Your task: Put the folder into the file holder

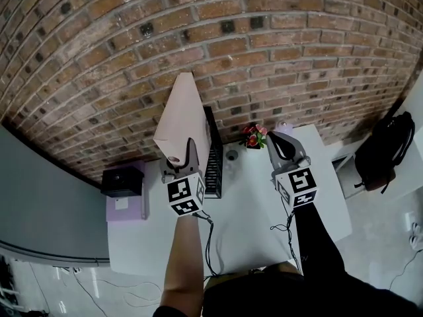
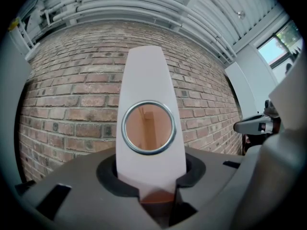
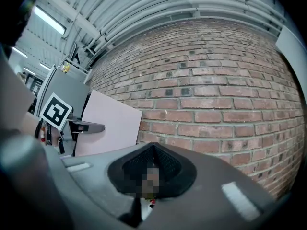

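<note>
A pale pink folder (image 1: 182, 114) is held upright above the white table (image 1: 251, 203), with my left gripper (image 1: 183, 162) shut on its lower spine edge. In the left gripper view the folder's spine (image 2: 149, 80) rises between the jaws, and its metal-ringed finger hole (image 2: 148, 128) faces the camera. The black file holder (image 1: 213, 152) stands on the table just right of the folder. My right gripper (image 1: 285, 147) hovers over the table's right part, shut and holding nothing. In the right gripper view the folder (image 3: 114, 123) and the left gripper (image 3: 85, 127) show at the left.
A small pot of red flowers (image 1: 253, 137) sits behind the file holder near the brick wall (image 1: 218, 38). A black box (image 1: 122, 181) rests on a purple stand left of the table. A black backpack (image 1: 384, 150) lies on the floor at the right. Cables (image 1: 210, 233) trail from both grippers.
</note>
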`<state>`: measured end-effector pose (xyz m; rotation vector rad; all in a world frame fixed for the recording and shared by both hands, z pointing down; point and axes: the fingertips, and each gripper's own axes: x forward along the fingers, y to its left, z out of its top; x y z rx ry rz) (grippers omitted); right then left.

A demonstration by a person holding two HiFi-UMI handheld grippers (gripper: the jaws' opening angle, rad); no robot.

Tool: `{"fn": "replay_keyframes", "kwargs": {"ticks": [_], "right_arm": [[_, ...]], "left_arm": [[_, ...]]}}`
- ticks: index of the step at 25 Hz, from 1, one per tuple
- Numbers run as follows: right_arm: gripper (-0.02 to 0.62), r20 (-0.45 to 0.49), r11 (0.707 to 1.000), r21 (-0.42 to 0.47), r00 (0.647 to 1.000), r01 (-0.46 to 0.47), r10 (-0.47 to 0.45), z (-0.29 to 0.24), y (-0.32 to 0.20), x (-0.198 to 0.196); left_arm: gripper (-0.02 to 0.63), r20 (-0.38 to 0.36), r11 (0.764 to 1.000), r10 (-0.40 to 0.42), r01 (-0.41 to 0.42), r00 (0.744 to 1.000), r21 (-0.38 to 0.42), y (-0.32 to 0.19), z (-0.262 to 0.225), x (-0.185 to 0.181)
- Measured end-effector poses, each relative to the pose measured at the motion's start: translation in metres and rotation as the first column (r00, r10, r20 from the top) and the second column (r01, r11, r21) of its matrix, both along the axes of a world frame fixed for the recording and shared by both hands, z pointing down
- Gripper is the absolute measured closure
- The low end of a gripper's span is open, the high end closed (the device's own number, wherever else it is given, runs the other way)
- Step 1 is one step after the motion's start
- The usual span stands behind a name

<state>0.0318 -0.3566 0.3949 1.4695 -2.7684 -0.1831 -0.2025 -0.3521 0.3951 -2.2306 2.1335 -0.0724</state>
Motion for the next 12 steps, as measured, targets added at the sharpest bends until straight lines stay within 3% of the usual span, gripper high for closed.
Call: {"fn": "replay_keyframes", "kwargs": {"ticks": [12], "right_arm": [[0.595,-0.008,1.000,-0.014,1.000,-0.001,0.001,0.009,-0.002,-0.001]], "left_arm": [[0.449,-0.012,1.000,0.006,-0.006,1.000,-0.004,0.000,0.014,0.000]]}}
